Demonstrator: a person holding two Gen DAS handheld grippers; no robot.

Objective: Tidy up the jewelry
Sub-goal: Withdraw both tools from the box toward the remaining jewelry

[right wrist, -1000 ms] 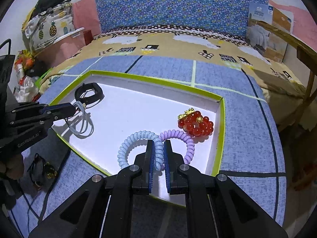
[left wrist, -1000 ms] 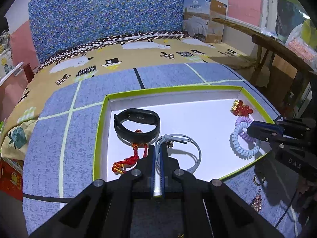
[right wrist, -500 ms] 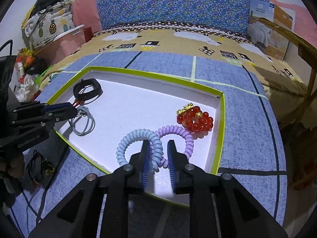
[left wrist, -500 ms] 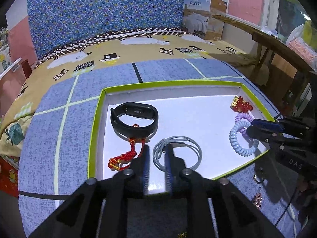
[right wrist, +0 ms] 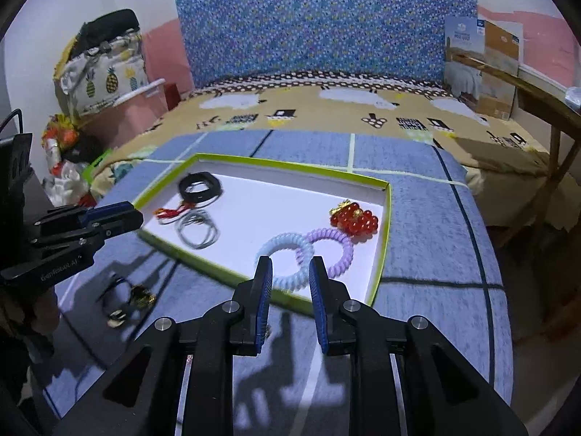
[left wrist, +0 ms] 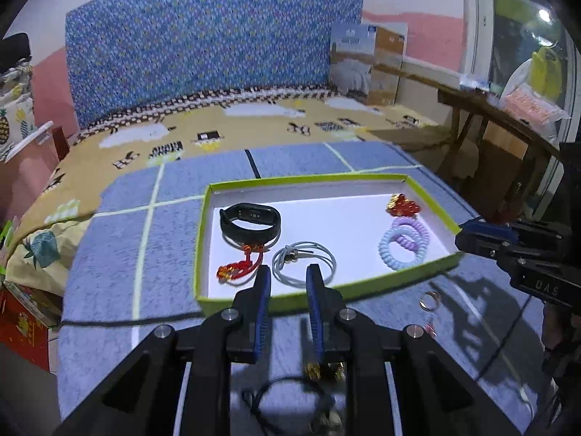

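Note:
A green-rimmed white tray (left wrist: 326, 178) (right wrist: 381, 254) lies on the blue bedspread. It holds a black band (left wrist: 250, 221) (right wrist: 199, 187), a red knotted cord (left wrist: 239, 267), a grey cord loop (left wrist: 303, 263) (right wrist: 198, 232), a blue coil tie (left wrist: 401, 250) (right wrist: 287, 261), a purple coil tie (left wrist: 408, 227) (right wrist: 328, 249) and a red bead bracelet (left wrist: 401, 207) (right wrist: 354, 219). My left gripper (left wrist: 288, 276) is open and empty, just in front of the tray's near wall by the grey loop. My right gripper (right wrist: 290, 267) is open and empty, above the near wall by the blue coil.
Loose pieces lie on the spread outside the tray: a ring (left wrist: 428, 299), a small red charm (left wrist: 430, 327), and a black cord with gold beads (left wrist: 312, 374) (right wrist: 127, 298). A wooden table (left wrist: 490, 116) stands at the right. Bags (right wrist: 101, 69) sit at the left.
Both grippers opened, let go of the grey loop and the blue coil tie, and pulled back out of the tray toward its near edge. Both pieces now rest in the tray.

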